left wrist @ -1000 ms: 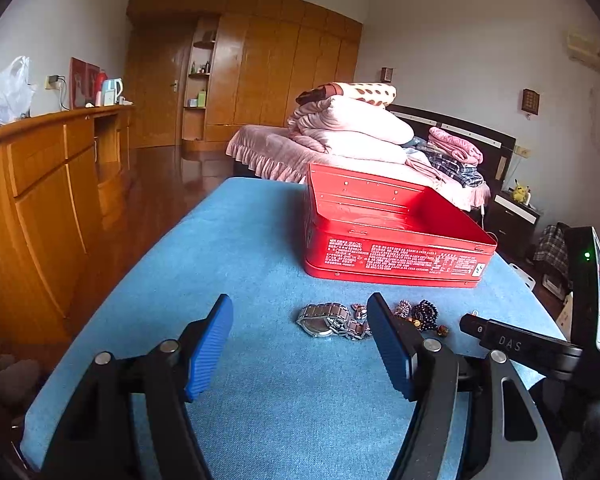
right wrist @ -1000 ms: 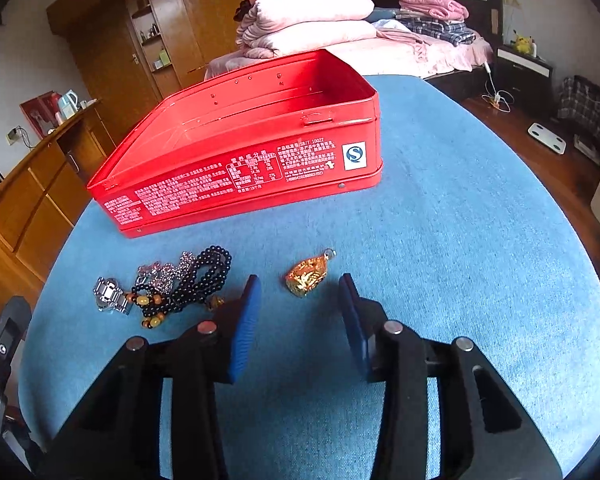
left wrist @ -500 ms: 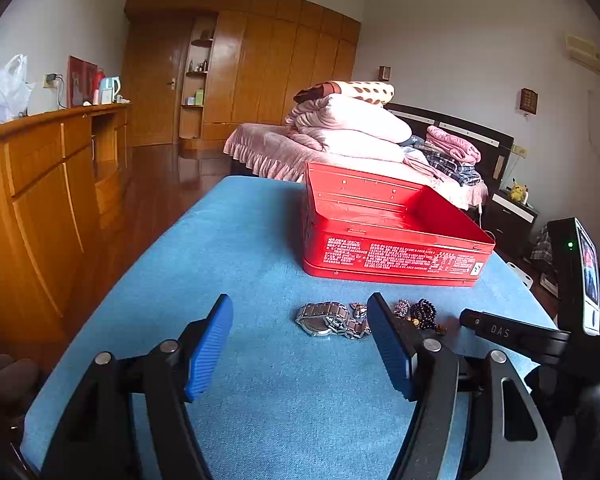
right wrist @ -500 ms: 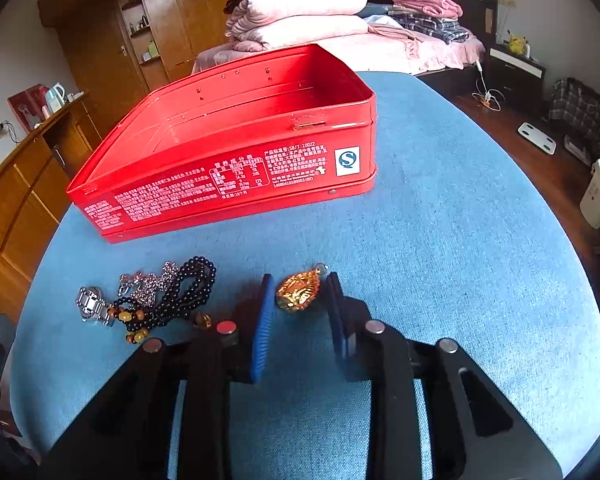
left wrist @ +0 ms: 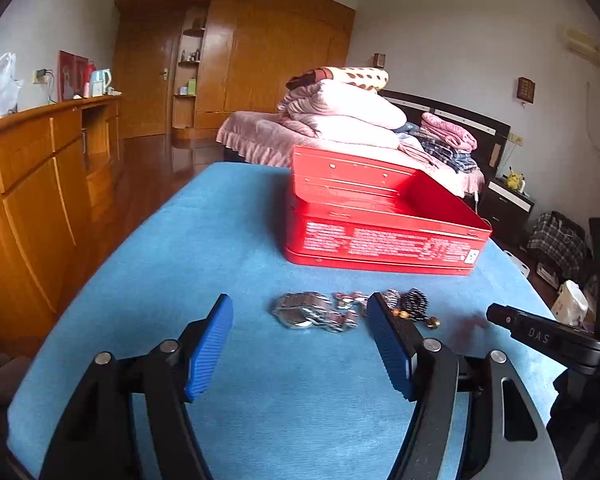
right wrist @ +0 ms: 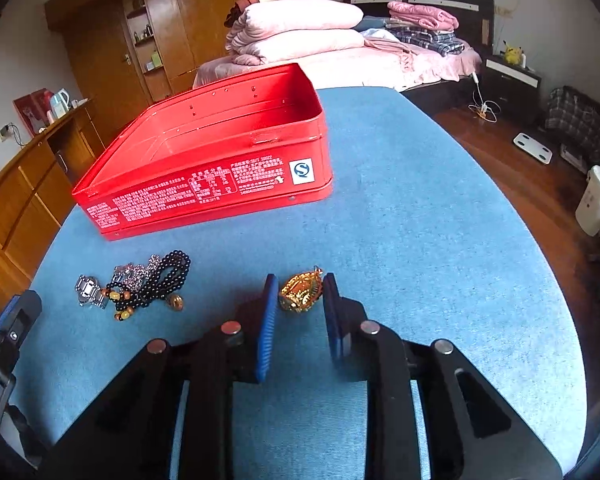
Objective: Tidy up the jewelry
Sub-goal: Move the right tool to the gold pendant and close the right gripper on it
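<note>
Right tongs around gold pendant; "DAS" lettering alongside.

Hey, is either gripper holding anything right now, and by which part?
The right gripper holds the small gold metal pendant, its blue jaws clamped on the pendant's two flanks. The left gripper holds nothing; its jaws stand open above the blue cloth.
</note>
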`<state>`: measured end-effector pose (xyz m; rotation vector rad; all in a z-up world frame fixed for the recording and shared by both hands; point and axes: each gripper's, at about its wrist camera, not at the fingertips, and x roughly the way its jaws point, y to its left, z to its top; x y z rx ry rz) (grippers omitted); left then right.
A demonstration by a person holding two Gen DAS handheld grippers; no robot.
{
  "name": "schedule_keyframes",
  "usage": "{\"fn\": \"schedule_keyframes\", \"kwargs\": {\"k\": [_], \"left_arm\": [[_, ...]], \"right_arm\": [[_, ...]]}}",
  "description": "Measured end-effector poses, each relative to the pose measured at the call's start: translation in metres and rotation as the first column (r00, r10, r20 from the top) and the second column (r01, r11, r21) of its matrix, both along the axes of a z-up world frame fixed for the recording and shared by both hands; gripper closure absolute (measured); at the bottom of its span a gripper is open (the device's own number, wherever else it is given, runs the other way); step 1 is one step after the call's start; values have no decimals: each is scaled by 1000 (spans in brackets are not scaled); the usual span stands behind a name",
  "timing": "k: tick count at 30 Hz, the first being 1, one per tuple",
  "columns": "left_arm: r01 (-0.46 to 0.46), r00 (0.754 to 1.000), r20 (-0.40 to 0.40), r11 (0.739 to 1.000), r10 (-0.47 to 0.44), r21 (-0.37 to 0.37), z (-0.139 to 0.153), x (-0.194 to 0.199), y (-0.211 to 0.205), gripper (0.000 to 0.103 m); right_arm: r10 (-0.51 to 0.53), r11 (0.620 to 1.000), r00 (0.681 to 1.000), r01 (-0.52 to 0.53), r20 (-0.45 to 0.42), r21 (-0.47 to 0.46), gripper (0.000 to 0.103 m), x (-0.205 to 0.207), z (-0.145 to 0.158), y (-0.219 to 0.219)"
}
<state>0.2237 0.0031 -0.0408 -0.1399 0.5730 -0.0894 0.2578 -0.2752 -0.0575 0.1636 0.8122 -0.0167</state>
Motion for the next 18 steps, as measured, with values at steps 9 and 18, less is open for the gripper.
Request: {"fn": "schedule_keyframes", "kwargs": {"k": [9,18], "left_arm": [[118,987,-109,992,-122,-45,-12,27,-60,36],[96,964,-240,991,-115,-91,-29,55,-72,41]], "right_arm": [[-16,1000,1000,16,25,9,81,-9,4,-31],[-5,1000,999,4,33,27,81,-12,2,-44]]}}
